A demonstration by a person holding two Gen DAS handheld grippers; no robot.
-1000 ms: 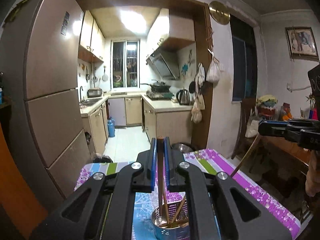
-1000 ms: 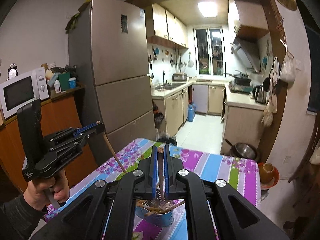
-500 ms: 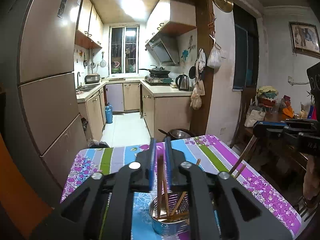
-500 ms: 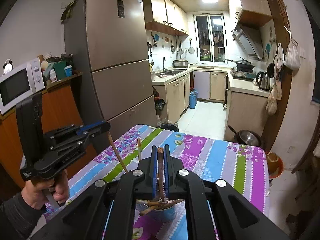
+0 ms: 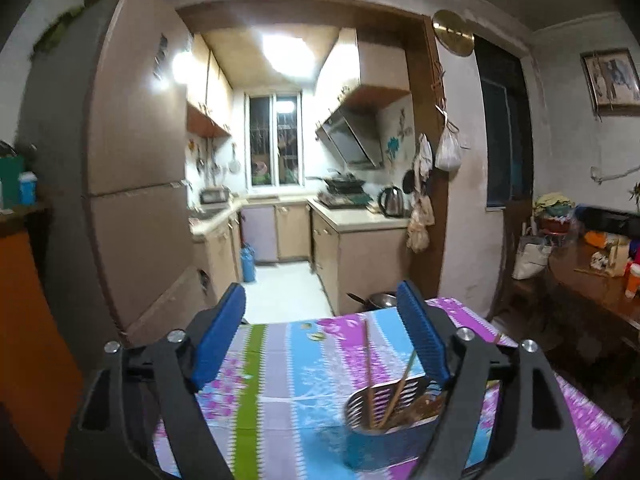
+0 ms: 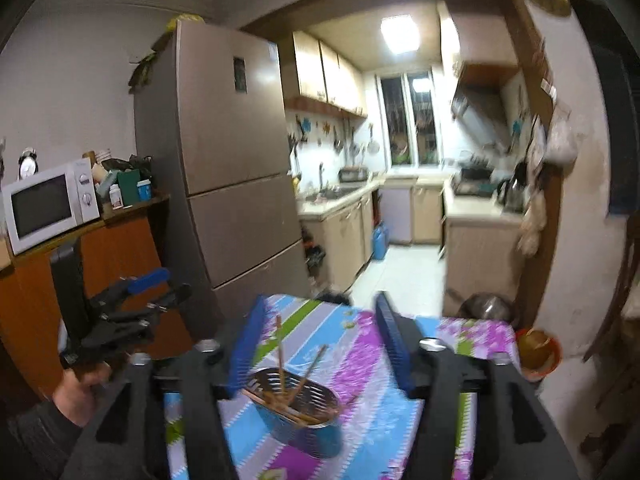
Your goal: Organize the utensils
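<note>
Inside holder (image 6: 298, 412): several chopsticks (image 6: 280, 354)

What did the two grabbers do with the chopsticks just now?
Both let go. The left gripper and right gripper, each shut on a chopstick a second ago, now stand wide open and empty. The chopsticks now rest in the metal holder, which stays on the flowered tablecloth.
</note>
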